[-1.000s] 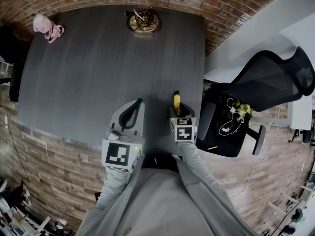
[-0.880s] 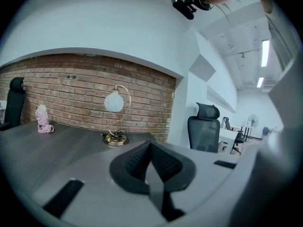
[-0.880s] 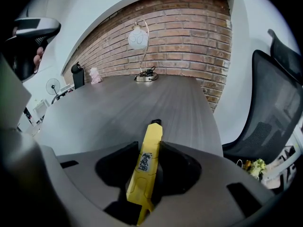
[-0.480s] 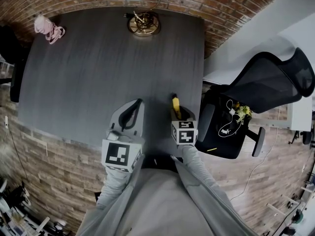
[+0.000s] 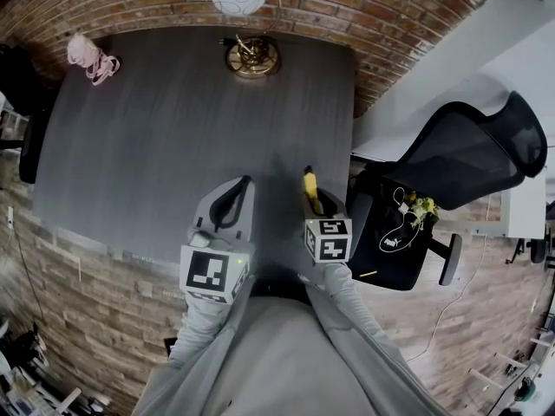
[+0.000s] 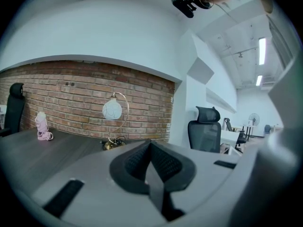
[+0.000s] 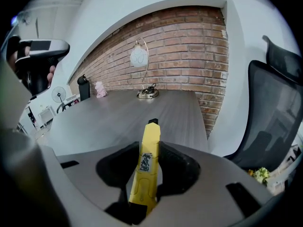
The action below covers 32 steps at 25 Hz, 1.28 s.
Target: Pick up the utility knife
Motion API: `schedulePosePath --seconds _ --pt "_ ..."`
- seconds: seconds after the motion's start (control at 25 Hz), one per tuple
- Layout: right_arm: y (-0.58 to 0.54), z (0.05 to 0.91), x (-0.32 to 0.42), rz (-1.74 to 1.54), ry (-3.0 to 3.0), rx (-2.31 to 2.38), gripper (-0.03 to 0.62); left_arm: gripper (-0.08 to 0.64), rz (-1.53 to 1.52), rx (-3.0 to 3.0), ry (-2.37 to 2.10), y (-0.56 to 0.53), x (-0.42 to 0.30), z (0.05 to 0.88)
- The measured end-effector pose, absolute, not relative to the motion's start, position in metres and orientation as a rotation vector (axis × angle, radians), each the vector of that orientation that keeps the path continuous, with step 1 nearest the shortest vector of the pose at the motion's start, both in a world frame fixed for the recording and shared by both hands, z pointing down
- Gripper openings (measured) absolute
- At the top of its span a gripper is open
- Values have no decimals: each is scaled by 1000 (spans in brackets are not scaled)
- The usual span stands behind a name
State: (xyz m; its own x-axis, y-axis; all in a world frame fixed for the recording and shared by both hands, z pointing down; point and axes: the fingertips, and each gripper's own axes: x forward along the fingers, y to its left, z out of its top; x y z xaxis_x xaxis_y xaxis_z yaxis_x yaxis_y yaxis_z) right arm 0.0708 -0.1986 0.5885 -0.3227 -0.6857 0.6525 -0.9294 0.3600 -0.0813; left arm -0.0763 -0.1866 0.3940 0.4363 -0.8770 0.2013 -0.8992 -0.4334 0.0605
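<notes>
The yellow utility knife (image 5: 310, 185) has a black tip and points away from me. My right gripper (image 5: 311, 201) is shut on its rear half and holds it just above the near right part of the dark grey table (image 5: 173, 120). In the right gripper view the knife (image 7: 147, 164) runs up between the two black pads (image 7: 174, 167), its tip clear of the tabletop. My left gripper (image 5: 232, 196) hovers beside it at the left, over the table's near edge. In the left gripper view the left gripper (image 6: 150, 149) is shut, pads together with nothing between them.
A brass-based lamp (image 5: 251, 55) with a white globe stands at the table's far edge by the brick wall. A small pink object (image 5: 89, 55) lies at the far left corner. A black mesh office chair (image 5: 451, 167) and a white desk stand close on the right.
My right gripper has risen a little with the knife in it, lifting it off the table. The left gripper has stayed put.
</notes>
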Motion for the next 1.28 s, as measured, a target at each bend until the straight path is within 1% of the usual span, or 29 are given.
schedulePosePath --seconds 0.56,0.92,1.28 --pt "-217 472 74 459 -2367 1485 140 18 149 2601 -1629 -191 -68 355" --pt "-208 392 79 310 -2556 1502 140 18 124 2641 -1633 -187 -60 338" --pt "-192 342 101 151 -2653 1552 141 18 111 2663 -1610 -187 -48 333"
